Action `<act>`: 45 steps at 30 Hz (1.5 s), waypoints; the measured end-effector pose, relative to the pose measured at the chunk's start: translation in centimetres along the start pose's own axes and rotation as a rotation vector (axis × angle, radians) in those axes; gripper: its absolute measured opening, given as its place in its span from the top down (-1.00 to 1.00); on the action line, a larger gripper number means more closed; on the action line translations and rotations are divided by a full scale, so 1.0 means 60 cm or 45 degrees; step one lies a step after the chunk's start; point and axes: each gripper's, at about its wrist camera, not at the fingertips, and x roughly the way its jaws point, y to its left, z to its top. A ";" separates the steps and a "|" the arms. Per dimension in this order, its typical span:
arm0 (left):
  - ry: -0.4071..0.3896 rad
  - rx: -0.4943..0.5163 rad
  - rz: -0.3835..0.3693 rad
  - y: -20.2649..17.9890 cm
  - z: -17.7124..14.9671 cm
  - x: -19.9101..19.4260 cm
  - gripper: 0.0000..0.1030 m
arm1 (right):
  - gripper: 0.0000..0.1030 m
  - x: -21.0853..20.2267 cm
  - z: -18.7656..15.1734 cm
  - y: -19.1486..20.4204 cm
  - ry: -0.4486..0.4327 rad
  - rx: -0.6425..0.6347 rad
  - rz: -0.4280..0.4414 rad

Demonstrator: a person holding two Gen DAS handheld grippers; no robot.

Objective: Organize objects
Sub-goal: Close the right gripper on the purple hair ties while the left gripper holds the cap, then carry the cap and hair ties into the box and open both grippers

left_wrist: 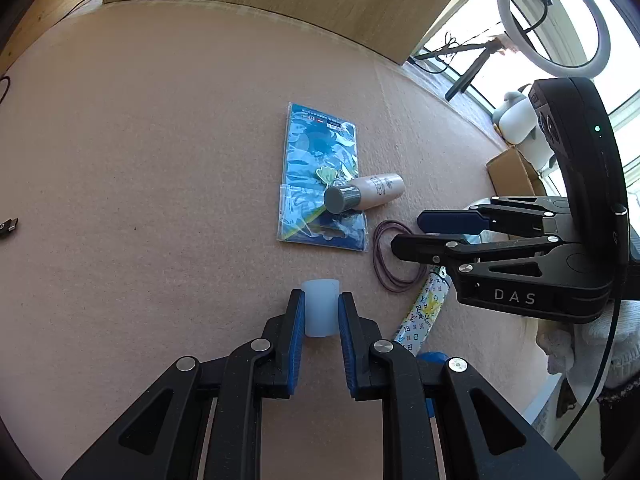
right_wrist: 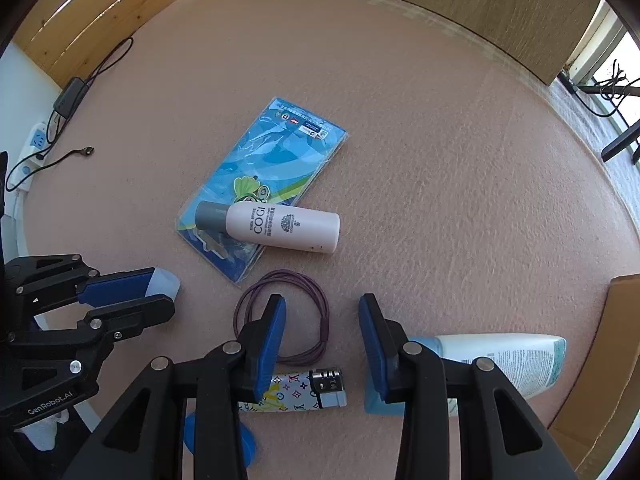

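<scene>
My left gripper (left_wrist: pixel 321 304) is shut on a small translucent white cap (left_wrist: pixel 320 320), low over the pink felt table (left_wrist: pixel 160 160); the right wrist view shows that gripper (right_wrist: pixel 162 290) and cap (right_wrist: pixel 165 281) at the left. My right gripper (right_wrist: pixel 322 312) stands open above the purple hair ties (right_wrist: pixel 288 276), with nothing between its fingers. A patterned lighter (right_wrist: pixel 304 394) lies just behind them. A pink bottle with a grey cap (right_wrist: pixel 280 226) rests partly on a blue packet (right_wrist: pixel 272 152). The left wrist view shows the right gripper (left_wrist: pixel 410 234) beside the hair ties (left_wrist: pixel 384 256).
A white bottle with a blue cap (right_wrist: pixel 504 360) lies under my right finger. A blue disc (right_wrist: pixel 244 440) sits near the front edge. A cardboard box (right_wrist: pixel 616 340) stands at the right. A power strip (right_wrist: pixel 32 144) and cable (right_wrist: pixel 76 154) lie left. A ring light (left_wrist: pixel 552 16) stands by the window.
</scene>
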 end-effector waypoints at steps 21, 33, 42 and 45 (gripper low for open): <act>-0.047 0.043 0.016 -0.051 0.035 -0.007 0.65 | 0.93 -0.074 -0.054 -0.037 -0.201 0.129 0.075; -0.063 0.167 -0.075 -0.164 0.054 -0.006 0.65 | 0.93 -0.173 -0.121 -0.101 -0.381 0.302 0.072; -0.028 0.314 -0.176 -0.306 0.066 0.036 0.65 | 0.93 -0.231 -0.236 -0.226 -0.452 0.527 -0.034; -0.024 0.354 -0.208 -0.355 0.074 0.050 0.65 | 0.93 -0.246 -0.270 -0.270 -0.471 0.606 -0.068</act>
